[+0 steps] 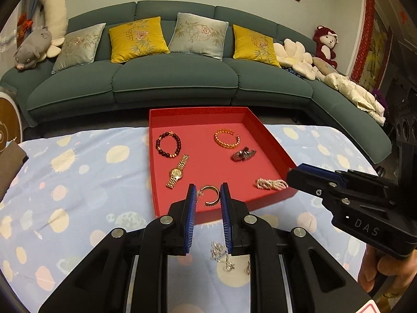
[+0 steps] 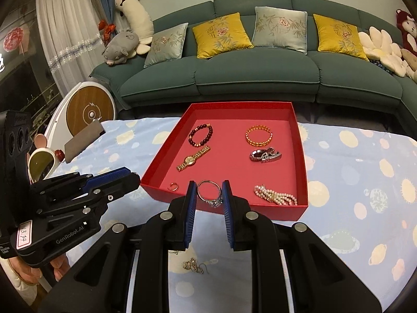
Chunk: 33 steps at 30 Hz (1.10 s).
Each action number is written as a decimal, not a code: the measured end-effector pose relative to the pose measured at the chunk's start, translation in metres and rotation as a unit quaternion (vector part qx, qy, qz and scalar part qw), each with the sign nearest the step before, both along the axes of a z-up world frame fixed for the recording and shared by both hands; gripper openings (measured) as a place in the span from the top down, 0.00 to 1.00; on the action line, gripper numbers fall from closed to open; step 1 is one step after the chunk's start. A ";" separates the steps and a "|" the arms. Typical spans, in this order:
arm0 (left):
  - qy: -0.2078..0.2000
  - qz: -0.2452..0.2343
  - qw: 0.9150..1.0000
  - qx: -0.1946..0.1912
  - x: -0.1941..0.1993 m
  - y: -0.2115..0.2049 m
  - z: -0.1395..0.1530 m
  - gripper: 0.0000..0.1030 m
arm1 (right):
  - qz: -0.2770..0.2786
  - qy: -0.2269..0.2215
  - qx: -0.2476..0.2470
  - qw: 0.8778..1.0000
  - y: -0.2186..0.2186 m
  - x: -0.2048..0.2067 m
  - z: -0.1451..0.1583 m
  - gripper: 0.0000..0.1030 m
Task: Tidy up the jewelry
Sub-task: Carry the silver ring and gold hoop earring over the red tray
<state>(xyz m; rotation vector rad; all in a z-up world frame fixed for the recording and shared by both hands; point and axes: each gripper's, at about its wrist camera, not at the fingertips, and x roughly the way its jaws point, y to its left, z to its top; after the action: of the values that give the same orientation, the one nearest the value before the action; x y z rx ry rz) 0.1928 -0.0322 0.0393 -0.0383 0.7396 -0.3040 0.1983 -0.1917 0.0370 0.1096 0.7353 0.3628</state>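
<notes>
A red tray (image 1: 273, 140) (image 2: 303, 156) on the patterned cloth holds a dark bead bracelet (image 1: 168, 144), a gold bangle (image 1: 226, 138), a gold watch (image 1: 178, 172), a dark brooch (image 1: 243, 154) and a pearl bracelet (image 1: 272, 184). My left gripper (image 1: 208, 195) holds a gold hoop earring (image 1: 209, 195) between its fingers over the tray's near edge. My right gripper (image 2: 208, 194) holds a silver ring with stones (image 2: 210, 193) over the tray's near edge. A small gold ring (image 2: 174, 186) lies in the tray's near left corner. Silver chain pieces (image 1: 221, 255) (image 2: 194, 264) lie on the cloth below the grippers.
A green sofa (image 1: 172, 78) with cushions stands behind the table. A grey card (image 2: 83, 140) and a cup (image 2: 41, 164) sit at the table's left. The right gripper's body (image 1: 351, 198) is close to the tray's right corner.
</notes>
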 end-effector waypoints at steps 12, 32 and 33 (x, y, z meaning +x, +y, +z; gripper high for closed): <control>0.017 0.022 1.000 -0.008 0.075 -0.013 0.020 0.84 | -0.022 0.048 0.051 0.997 -0.007 0.072 -0.002 0.81; 0.105 0.052 0.993 -0.033 0.166 -0.014 -0.052 0.84 | -0.020 0.108 0.041 0.993 0.007 0.153 -0.068 0.81; 0.106 0.052 0.992 -0.036 0.167 -0.014 -0.053 0.84 | -0.020 0.108 0.041 0.993 0.007 0.154 -0.069 0.81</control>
<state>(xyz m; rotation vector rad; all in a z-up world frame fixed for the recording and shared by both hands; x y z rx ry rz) 0.3599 -0.0467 -0.0138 -0.1798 0.9342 -0.2295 0.3519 -0.1845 -0.0324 0.2434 0.9315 0.3465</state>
